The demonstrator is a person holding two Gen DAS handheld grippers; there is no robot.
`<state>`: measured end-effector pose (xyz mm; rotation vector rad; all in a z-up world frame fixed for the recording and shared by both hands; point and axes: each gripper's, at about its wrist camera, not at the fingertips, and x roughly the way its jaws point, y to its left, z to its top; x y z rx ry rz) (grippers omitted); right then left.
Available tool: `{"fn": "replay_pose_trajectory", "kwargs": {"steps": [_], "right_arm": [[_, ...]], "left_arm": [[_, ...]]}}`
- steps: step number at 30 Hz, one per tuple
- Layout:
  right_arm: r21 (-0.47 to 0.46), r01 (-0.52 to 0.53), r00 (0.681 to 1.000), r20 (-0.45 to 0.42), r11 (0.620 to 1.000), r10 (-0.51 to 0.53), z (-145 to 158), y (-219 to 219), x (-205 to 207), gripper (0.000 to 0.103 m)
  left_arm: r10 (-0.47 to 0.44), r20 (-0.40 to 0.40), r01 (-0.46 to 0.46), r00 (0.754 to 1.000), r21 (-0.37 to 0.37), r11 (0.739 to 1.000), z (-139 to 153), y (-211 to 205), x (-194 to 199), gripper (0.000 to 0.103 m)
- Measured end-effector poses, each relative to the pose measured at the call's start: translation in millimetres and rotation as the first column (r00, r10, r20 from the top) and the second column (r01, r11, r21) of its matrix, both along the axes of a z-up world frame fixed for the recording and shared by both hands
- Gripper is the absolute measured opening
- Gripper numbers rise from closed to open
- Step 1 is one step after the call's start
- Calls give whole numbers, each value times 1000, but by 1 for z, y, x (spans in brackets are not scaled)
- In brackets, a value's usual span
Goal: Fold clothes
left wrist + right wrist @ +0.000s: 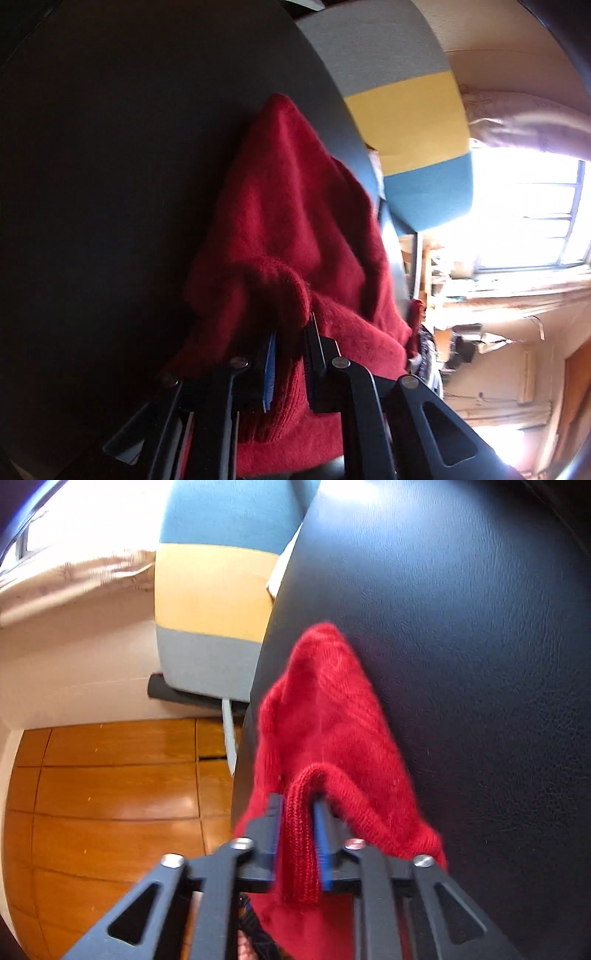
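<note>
The fuzzy red knitted sweater (325, 716) lies along the dark leather tabletop's (480, 627) edge. Left tongs (291, 328) and right tongs (299, 805) each straddle a ribbed fold, jaws loosened. Likely releasing a fold; next, withdraw without dragging.

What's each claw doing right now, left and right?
Left claw: red knit garment between its parted fingers; whether it still grips cannot be told.
Right claw: ribbed edge of the red knit garment between its fingers; grip cannot be told.
</note>
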<state>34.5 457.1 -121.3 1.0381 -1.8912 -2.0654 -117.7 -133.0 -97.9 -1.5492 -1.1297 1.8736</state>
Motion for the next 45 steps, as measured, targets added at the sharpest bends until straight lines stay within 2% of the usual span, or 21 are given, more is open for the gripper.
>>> {"fn": "replay_pose_trajectory", "kwargs": {"steps": [2,5,7,8,11,12,15,18,19,22,25,26,27,29,30,32,33,36,39,41,45], "right_arm": [[-17,-36,999,-31,999,35,8,-4,5,53],[46,-116,991,-57,992,118,24,-13,2,53],[107,-163,985,-44,981,168,32,-20,-5,50],[123,-173,984,-27,977,178,31,-21,-12,38],[158,-216,976,64,963,209,23,-26,-33,13],[168,-233,972,80,958,222,22,-28,-38,12],[175,-253,967,42,952,249,33,-32,-47,11],[142,-199,974,-82,970,212,52,-25,-52,10],[130,-163,980,-94,978,175,50,-21,-54,10],[90,-53,990,-129,995,64,42,-8,-60,10],[110,32,998,-55,993,-26,18,0,-66,22],[120,52,998,-30,991,-48,10,3,-67,35],[127,60,998,-36,990,-56,10,2,-65,46],[176,59,997,-63,983,-48,17,-3,-61,52],[264,36,998,-63,964,-20,28,-6,-58,56],[433,-9,998,-53,901,36,51,-13,-53,57],[521,-30,997,-45,853,62,60,-19,-51,57],[733,-86,992,-1,675,127,82,-34,-45,57],[813,-128,985,39,568,166,83,-33,-47,57],[833,-159,980,69,529,187,79,-38,-64,57],[862,-230,965,141,451,222,67,-48,-94,55]], "left_arm": [[-27,-11,27,1000,52,998,3,-1,6,19],[-57,14,56,998,45,997,2,4,12,26],[-82,45,80,996,46,996,-4,13,13,26],[-88,53,86,995,41,995,-7,16,12,26],[-96,77,98,992,-21,995,-10,24,6,12],[-98,75,100,992,-18,995,-6,26,4,11],[-99,25,98,995,36,995,19,25,-3,10],[-40,-42,44,998,96,994,44,22,-23,10],[-13,-58,19,998,103,994,49,21,-31,10],[57,-65,-54,996,35,998,41,21,-52,10],[125,-65,-128,990,-44,991,27,22,-71,12],[143,-69,-148,987,-71,986,23,23,-75,14],[143,-83,-151,986,-102,983,21,24,-72,15],[134,-135,-158,982,-190,969,21,22,-65,16],[126,-168,-164,978,-242,956,23,20,-61,17],[106,-228,-181,968,-340,923,26,15,-53,17],[112,-235,-195,965,-368,909,23,10,-52,17],[123,-256,-230,959,-447,865,15,-3,-52,18],[48,-235,-158,971,-475,866,8,13,-61,18],[-12,-245,-119,969,-510,852,6,29,-68,18],[-111,-277,-89,954,-617,782,2,55,-72,18]]}}
